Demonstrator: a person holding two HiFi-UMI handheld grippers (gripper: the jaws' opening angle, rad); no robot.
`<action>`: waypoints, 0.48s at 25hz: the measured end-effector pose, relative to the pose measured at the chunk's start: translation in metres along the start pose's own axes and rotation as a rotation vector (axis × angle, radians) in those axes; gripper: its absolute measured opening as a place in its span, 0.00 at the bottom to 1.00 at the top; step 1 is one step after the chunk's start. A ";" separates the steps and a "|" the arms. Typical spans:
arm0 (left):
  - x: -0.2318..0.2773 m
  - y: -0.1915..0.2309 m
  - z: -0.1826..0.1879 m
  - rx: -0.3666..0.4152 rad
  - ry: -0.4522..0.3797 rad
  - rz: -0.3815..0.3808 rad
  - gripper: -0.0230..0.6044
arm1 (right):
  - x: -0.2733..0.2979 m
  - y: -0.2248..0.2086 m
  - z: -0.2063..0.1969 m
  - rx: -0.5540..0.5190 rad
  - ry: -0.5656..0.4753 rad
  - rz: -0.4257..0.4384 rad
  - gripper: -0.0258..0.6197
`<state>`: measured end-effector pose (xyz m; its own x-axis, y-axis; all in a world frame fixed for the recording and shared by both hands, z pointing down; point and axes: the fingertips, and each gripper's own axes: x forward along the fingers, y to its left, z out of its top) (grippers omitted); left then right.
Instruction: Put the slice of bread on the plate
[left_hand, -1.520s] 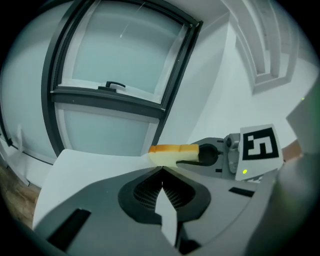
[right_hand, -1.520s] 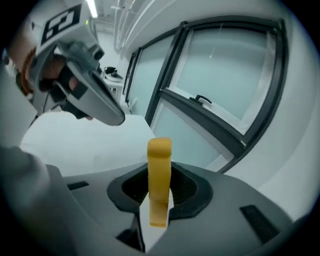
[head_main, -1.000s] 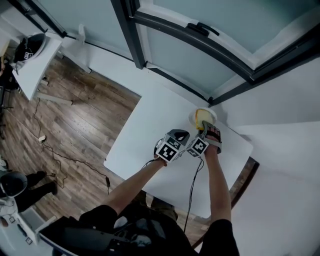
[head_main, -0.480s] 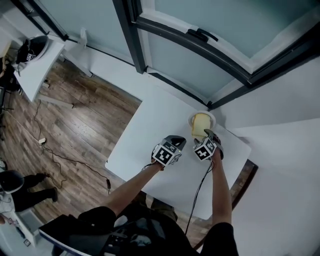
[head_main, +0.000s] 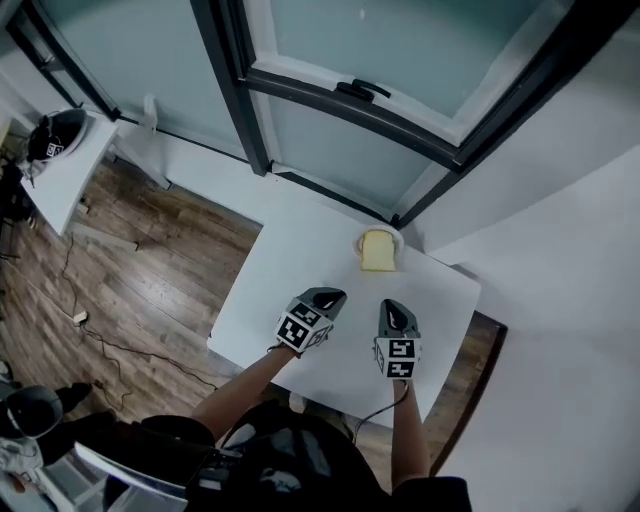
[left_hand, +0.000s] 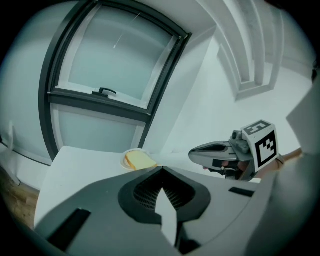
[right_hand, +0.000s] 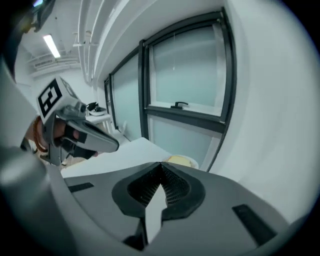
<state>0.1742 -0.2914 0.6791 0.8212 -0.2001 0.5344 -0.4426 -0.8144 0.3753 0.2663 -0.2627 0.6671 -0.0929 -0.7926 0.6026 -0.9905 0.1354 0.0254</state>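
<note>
A yellow slice of bread (head_main: 378, 252) lies flat on a small white plate (head_main: 366, 237) at the far edge of the white table (head_main: 290, 250). It also shows in the left gripper view as the bread (left_hand: 140, 160) on the plate (left_hand: 125, 161), and in the right gripper view as the bread (right_hand: 178, 160). My left gripper (head_main: 336, 294) hovers above the table's near half, shut and empty. My right gripper (head_main: 387, 304) hangs beside it, short of the plate, also shut with nothing in it. Each one sees the other: the right gripper (left_hand: 196, 154), the left gripper (right_hand: 113, 145).
A black-framed window with a handle (head_main: 360, 90) stands behind the table, and a white wall (head_main: 560, 250) runs along the right. Wooden floor (head_main: 130, 260) with cables lies to the left, with a second white table (head_main: 60, 160) at far left.
The right gripper let go of the bread on the plate, pulled back towards me, rose and rolled upright, and its jaws closed. The left gripper also drew back and up.
</note>
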 end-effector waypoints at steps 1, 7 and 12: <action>-0.011 -0.007 0.002 0.001 -0.015 -0.001 0.04 | -0.016 0.005 0.004 0.034 -0.030 -0.006 0.05; -0.075 -0.067 0.025 0.108 -0.138 -0.009 0.04 | -0.111 0.027 0.011 0.220 -0.170 -0.064 0.05; -0.113 -0.100 0.035 0.143 -0.206 -0.023 0.04 | -0.164 0.045 0.015 0.267 -0.245 -0.077 0.05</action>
<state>0.1387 -0.2069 0.5546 0.8930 -0.2758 0.3557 -0.3799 -0.8857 0.2671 0.2355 -0.1357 0.5578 -0.0069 -0.9177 0.3971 -0.9842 -0.0641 -0.1652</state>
